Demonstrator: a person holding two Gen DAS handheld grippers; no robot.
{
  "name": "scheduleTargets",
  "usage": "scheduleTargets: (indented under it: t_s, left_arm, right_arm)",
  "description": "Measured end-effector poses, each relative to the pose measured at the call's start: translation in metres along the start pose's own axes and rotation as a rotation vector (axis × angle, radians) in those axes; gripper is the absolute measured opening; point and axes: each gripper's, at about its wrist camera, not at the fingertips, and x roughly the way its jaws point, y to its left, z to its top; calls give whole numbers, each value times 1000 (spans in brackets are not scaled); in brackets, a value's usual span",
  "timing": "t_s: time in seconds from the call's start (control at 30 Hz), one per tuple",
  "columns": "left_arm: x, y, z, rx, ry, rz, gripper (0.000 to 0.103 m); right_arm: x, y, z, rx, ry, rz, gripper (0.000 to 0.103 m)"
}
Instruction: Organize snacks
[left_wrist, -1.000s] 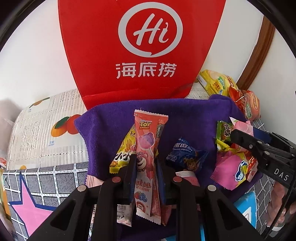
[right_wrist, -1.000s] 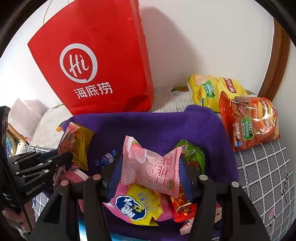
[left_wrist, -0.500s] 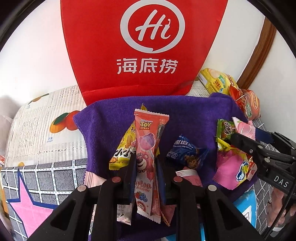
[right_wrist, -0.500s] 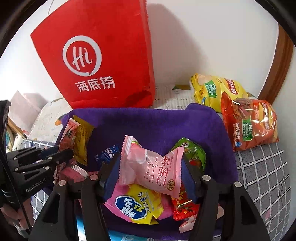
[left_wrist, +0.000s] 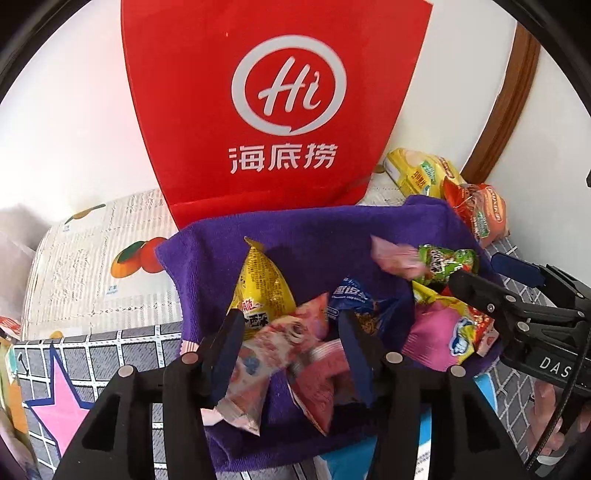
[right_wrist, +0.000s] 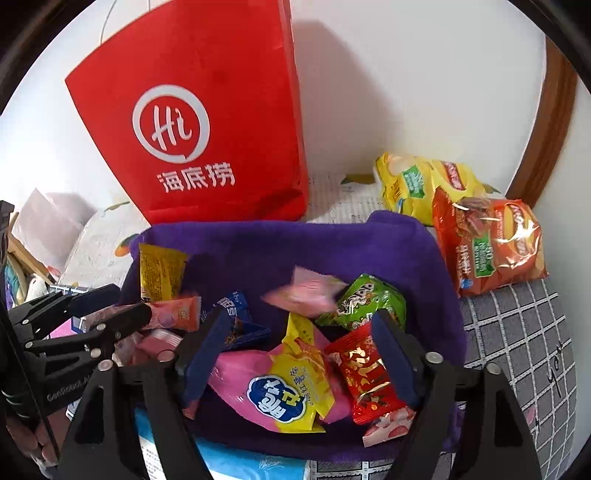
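A purple cloth (left_wrist: 321, 240) (right_wrist: 258, 251) holds a pile of snack packets. My left gripper (left_wrist: 291, 328) is open; the pink Toy Story lollipop packet (left_wrist: 266, 354) lies tilted between its fingers, blurred. It also shows in the right wrist view (right_wrist: 173, 314). My right gripper (right_wrist: 299, 332) is open above a pink-and-yellow packet (right_wrist: 288, 391) and a red packet (right_wrist: 365, 373). A small pink packet (right_wrist: 306, 291) (left_wrist: 395, 258) is blurred on the cloth beside a green packet (right_wrist: 362, 302). A yellow packet (left_wrist: 262, 284) and a blue packet (left_wrist: 354, 299) lie nearby.
A red paper bag (left_wrist: 277, 110) (right_wrist: 207, 136) stands against the white wall behind the cloth. Yellow and orange chip bags (right_wrist: 461, 214) lie at the back right. A fruit-print box (left_wrist: 103, 258) is at left, a brown frame (right_wrist: 546, 122) at right.
Both grippers opened. The lollipop packet dropped out of the left gripper and tipped over. The pink packet left the right gripper and landed further back on the cloth.
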Motion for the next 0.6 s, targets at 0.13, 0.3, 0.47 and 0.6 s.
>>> scheduleTargets:
  t_s: [0.13,0.3,0.47,0.6]
  left_arm:
    - [-14,-1,-3,-4,-7,5,51]
    - [-40,-6,-12,-8,-38,26,51]
    - [-73,-14,-28,-26,-70,22,51]
    - [-102,-26,-47,-14,-92,62,57]
  right_arm:
    - [-13,0,0,7,-12,-5,80]
    - [-41,-4,-5,26,-25,3,80]
    - [-87,-10,-21,58,-82,-25,80]
    - [-119,-13,-39,63,-97,1,80]
